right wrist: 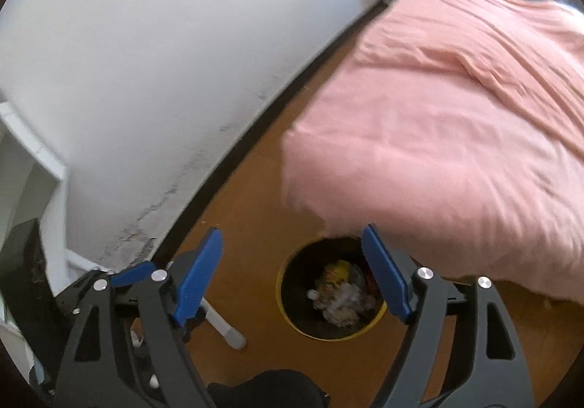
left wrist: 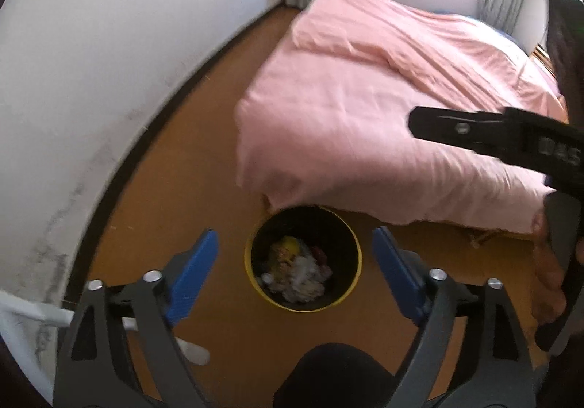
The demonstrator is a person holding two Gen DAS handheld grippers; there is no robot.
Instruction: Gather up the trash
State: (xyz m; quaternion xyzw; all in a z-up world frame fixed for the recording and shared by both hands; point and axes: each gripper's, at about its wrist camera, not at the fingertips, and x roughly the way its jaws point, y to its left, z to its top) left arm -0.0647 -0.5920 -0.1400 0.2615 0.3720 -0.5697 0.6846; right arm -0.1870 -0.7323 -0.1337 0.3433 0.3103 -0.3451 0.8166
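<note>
Bin (left wrist: 356, 254), trash (left wrist: 297, 271) inside, beside bed (left wrist: 365, 97); my left gripper (left wrist: 295, 264) and right gripper (right wrist: 292, 271) above bin, jaws released, empty; risk: overhanging bedcover snagging rising jaws.

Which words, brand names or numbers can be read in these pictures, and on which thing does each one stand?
"DAS": pale letters on the black body of the right claw, seen at the right edge of the left wrist view. The frame edge cuts them, so more letters may follow.
Trash in the bin: a yellow wrapper shows some print, too blurred to read.
Nothing else carries text.
</note>
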